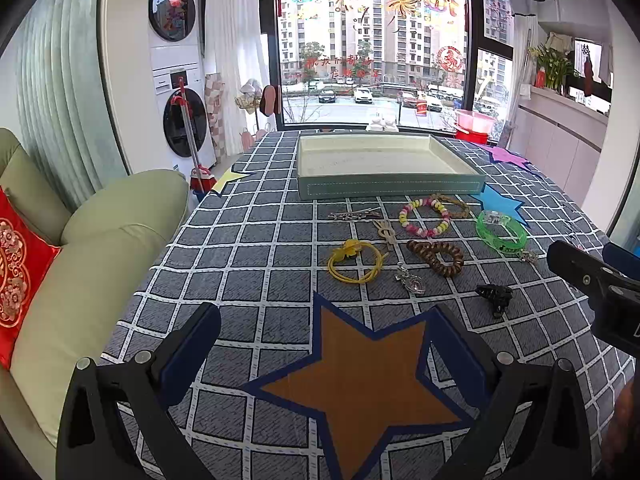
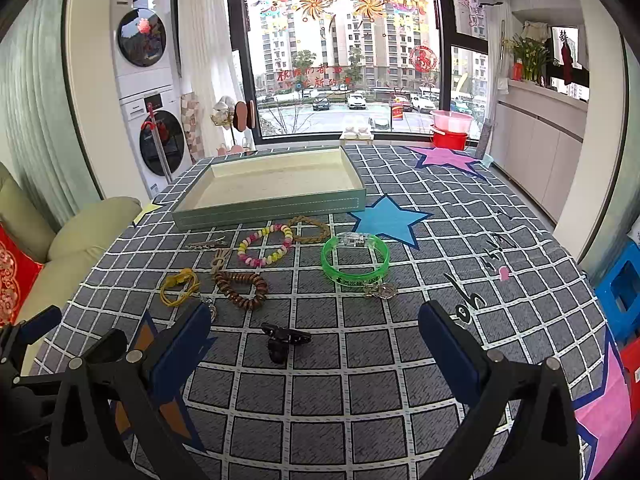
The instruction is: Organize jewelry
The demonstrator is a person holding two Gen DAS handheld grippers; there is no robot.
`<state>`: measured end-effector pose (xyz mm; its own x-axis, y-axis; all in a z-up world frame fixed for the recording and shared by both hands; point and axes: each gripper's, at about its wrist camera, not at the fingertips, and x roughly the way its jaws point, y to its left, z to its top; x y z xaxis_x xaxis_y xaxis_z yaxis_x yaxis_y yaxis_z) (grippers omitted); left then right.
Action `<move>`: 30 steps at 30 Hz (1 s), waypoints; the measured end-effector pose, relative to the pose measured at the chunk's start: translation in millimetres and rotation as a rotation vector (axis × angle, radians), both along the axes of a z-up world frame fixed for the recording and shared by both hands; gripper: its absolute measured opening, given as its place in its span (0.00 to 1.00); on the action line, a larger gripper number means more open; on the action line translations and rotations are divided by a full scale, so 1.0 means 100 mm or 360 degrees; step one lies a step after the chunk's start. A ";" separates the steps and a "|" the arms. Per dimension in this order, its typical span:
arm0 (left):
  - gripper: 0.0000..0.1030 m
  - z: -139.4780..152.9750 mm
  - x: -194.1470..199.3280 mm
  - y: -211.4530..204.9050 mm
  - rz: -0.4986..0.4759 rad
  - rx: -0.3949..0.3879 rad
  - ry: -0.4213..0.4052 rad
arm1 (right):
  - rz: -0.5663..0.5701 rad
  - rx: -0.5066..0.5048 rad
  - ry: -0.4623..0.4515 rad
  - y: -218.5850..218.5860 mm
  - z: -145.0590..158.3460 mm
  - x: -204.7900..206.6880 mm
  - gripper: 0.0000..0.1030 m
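Note:
An empty teal tray stands at the far side of the checked tablecloth. In front of it lie a green bangle, a pastel bead bracelet, a brown coil hair tie, a yellow cord tie, silver hairpins, a black claw clip and a silver charm. My left gripper is open and empty over an orange star. My right gripper is open and empty just short of the black clip.
Paper stars lie on the cloth: orange, blue, pink. A green sofa with a red cushion stands left of the table. Blue and red stools stand at the right. A window is behind the tray.

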<state>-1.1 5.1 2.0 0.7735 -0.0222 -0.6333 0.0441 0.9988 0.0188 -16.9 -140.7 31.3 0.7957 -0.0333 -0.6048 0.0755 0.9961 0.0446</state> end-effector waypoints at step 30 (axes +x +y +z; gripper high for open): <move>1.00 -0.15 0.52 0.09 -0.0147 0.0019 0.0227 | -0.0083 0.0065 0.0237 -0.39 -0.03 0.29 1.00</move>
<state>50.9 14.2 -12.8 0.6708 -0.0809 -0.7372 0.1391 0.9901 0.0179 11.9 -179.7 27.9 0.6952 -0.0451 -0.7174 0.1357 0.9883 0.0694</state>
